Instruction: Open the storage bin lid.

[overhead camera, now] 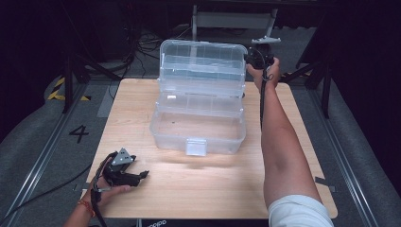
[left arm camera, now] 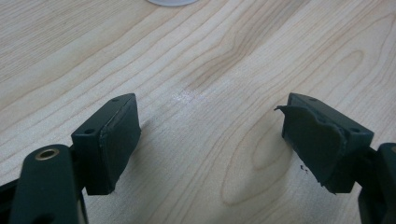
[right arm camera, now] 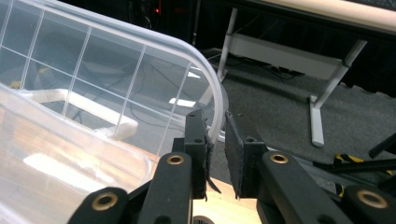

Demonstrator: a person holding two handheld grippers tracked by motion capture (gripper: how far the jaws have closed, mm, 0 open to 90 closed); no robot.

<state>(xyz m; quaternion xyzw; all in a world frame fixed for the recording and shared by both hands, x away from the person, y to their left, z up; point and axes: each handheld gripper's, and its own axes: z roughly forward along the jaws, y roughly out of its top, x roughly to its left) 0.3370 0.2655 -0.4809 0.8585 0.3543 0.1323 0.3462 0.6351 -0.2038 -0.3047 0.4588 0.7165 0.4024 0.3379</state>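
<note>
A clear plastic storage box (overhead camera: 198, 127) stands open in the middle of the wooden table (overhead camera: 302, 118), its tiered trays fanned back and its gridded lid (overhead camera: 203, 61) raised at the rear. My right gripper (overhead camera: 255, 59) is at the lid's upper right corner. In the right gripper view its jaws (right arm camera: 215, 119) stand almost together with the lid's rim (right arm camera: 212, 100) between the pads. My left gripper (overhead camera: 142, 176) lies low over the table's front left, apart from the box. In the left gripper view it (left arm camera: 210, 105) is open with bare wood (left arm camera: 210, 56) between the fingers.
The box's front latch (overhead camera: 196, 146) hangs toward me. Behind the table stands a white metal frame (overhead camera: 234, 19), with cables on the dark floor. Black stand legs flank the table, and a "4" (overhead camera: 79, 133) is marked on the floor at left.
</note>
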